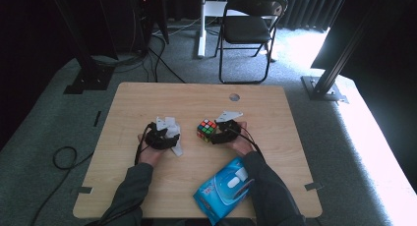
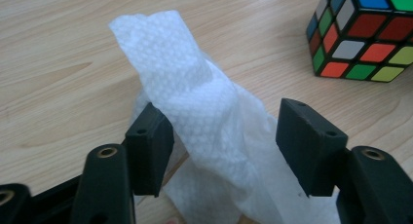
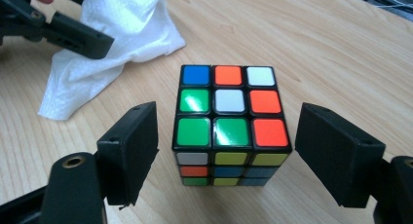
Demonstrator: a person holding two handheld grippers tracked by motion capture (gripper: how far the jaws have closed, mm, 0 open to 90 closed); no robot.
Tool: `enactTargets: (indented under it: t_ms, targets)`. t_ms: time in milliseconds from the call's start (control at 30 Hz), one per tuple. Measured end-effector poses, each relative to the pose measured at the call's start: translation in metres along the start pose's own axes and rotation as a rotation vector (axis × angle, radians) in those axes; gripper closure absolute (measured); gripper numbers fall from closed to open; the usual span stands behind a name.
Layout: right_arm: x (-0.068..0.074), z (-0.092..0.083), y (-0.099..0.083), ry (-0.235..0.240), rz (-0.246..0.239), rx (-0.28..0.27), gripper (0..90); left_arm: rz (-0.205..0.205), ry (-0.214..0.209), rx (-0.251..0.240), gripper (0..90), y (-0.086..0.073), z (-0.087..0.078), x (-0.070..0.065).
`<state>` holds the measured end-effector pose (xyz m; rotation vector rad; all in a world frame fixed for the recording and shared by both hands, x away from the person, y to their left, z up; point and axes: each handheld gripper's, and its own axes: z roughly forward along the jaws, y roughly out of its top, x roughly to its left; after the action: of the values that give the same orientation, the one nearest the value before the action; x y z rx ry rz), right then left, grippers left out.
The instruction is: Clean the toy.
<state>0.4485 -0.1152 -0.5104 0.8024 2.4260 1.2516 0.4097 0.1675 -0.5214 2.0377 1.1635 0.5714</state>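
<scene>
Left claw (image 2: 219,146) wide around wipe (image 2: 195,112); right claw (image 3: 226,156) wide around cube (image 3: 229,121). Best closing squarely on cube sides.

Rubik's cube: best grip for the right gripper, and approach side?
Grip the cube across its two opposite side faces, coming in level from the person's side. It sits flat and square between the right gripper's open jaws, with gaps both sides; flat parallel faces should suit the pads.

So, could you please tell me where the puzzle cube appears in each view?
High view: puzzle cube at table centre, beside the right hand-held gripper.
Left gripper view: top right corner.
Right gripper view: centre, between open jaws.
Shared landmark: the white tissue.
</scene>
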Motion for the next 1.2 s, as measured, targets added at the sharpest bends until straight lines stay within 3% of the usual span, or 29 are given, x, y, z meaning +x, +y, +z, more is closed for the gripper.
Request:
enactTargets:
  t_ms: [333,633,767,1000,1200]
  targets:
    - [-0.006,-0.006,-0.001,-0.027,0.043,-0.052,23.8,-0.05,0.04,-0.028,30.2,-0.004,-0.012,0.01]
    - [-0.012,-0.016,-0.001,-0.049,0.107,-0.127,31.3,-0.1,0.029,-0.097,31.8,-0.007,-0.03,0.02]
    - [-0.015,-0.02,-0.002,-0.097,0.124,-0.152,42.5,-0.115,0.029,-0.103,37.5,-0.011,-0.033,0.023]
    - [-0.015,-0.019,-0.004,-0.16,0.135,-0.137,58.6,-0.134,0.024,-0.103,53.0,-0.013,-0.037,0.028]
    - [-0.017,-0.019,-0.005,-0.186,0.152,-0.127,63.4,-0.125,0.016,-0.094,58.8,-0.013,-0.037,0.027]
